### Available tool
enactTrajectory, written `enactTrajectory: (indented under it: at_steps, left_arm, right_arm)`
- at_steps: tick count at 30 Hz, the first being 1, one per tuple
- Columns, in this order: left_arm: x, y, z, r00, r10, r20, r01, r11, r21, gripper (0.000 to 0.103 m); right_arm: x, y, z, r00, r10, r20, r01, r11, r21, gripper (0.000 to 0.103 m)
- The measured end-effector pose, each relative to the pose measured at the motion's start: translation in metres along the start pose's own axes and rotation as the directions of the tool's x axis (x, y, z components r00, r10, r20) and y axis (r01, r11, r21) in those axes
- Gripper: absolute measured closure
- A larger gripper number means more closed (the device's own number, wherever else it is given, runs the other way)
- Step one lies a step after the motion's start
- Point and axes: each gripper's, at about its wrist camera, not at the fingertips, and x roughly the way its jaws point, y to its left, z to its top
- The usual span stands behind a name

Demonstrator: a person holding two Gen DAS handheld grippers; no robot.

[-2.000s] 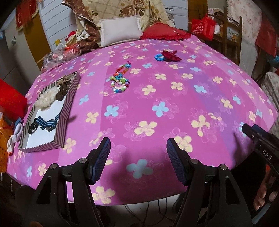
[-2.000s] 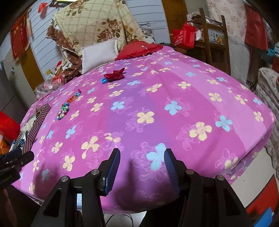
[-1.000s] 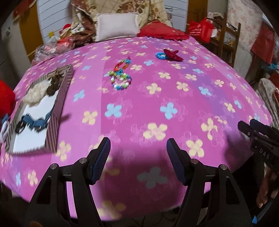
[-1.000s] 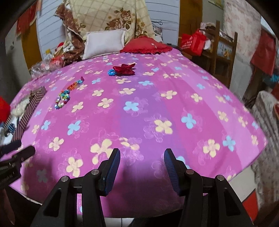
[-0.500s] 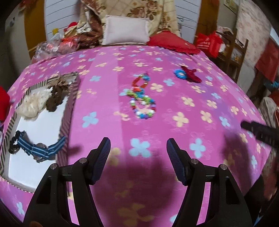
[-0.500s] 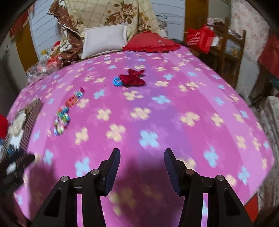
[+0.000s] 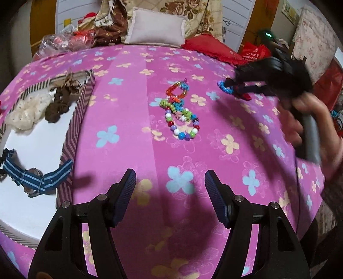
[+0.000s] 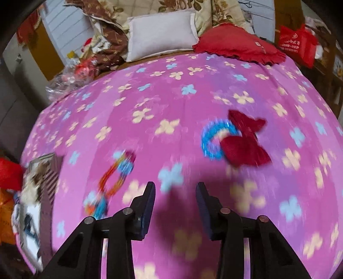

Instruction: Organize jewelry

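Colourful bead bracelets [image 7: 181,112] lie in a pile on the pink flowered bedspread [image 7: 133,107]. A blue coil hair tie [image 8: 211,139] lies against a red bow [image 8: 246,141] further right. A striped box [image 7: 78,111] at the left holds a blue striped watch [image 7: 36,176], a brown scrunchie [image 7: 61,103] and a cream one [image 7: 27,111]. My left gripper [image 7: 170,186] is open and empty, well short of the bracelets. My right gripper [image 8: 175,199] is open and empty, a little short of the hair tie; in the left wrist view it [image 7: 231,82] blurs over the hair tie [image 7: 224,88].
A white pillow [image 8: 160,32], a red cushion [image 8: 238,46] and folded quilts [image 7: 193,12] lie at the bed's far end. Plastic-wrapped items [image 7: 62,41] sit at the far left corner. A red bag [image 8: 298,45] stands beyond the bed on the right.
Both grippers have moved forward over the bed. The left one has neared the bracelets and the box. The right one has swung towards the blue hair tie and red bow.
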Motion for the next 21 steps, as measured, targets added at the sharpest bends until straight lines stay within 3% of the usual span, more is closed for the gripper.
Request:
enactTrajectory:
  at_steps: [7,8,9,13,21]
  left_arm:
    - [0.014,0.014,0.001,0.999,-0.015,-0.048,0.013,0.999,-0.039,0.036]
    - [0.016,0.016,0.001,0.998,-0.016,-0.057,0.014,0.999,-0.045,0.036]
    - [0.018,0.018,0.001,0.998,-0.022,-0.062,0.019,0.998,-0.051,0.036]
    - [0.019,0.018,0.002,0.998,-0.022,-0.064,0.019,0.998,-0.054,0.036]
    - [0.013,0.013,0.001,0.999,-0.002,-0.038,0.001,0.999,-0.034,0.036]
  right_arm:
    - [0.053,-0.017,0.045,0.987,-0.159,-0.020,0.159,0.987,0.003,0.065]
    - [0.056,-0.019,0.049,0.982,-0.189,-0.010,0.189,0.982,0.000,0.073]
    - [0.060,-0.024,0.051,0.984,-0.177,-0.028,0.177,0.984,0.013,0.091]
    - [0.055,-0.031,0.042,0.990,-0.129,-0.048,0.131,0.991,0.032,0.094]
    - [-0.010,-0.024,-0.053,0.993,0.083,-0.083,-0.081,0.996,0.019,0.094]
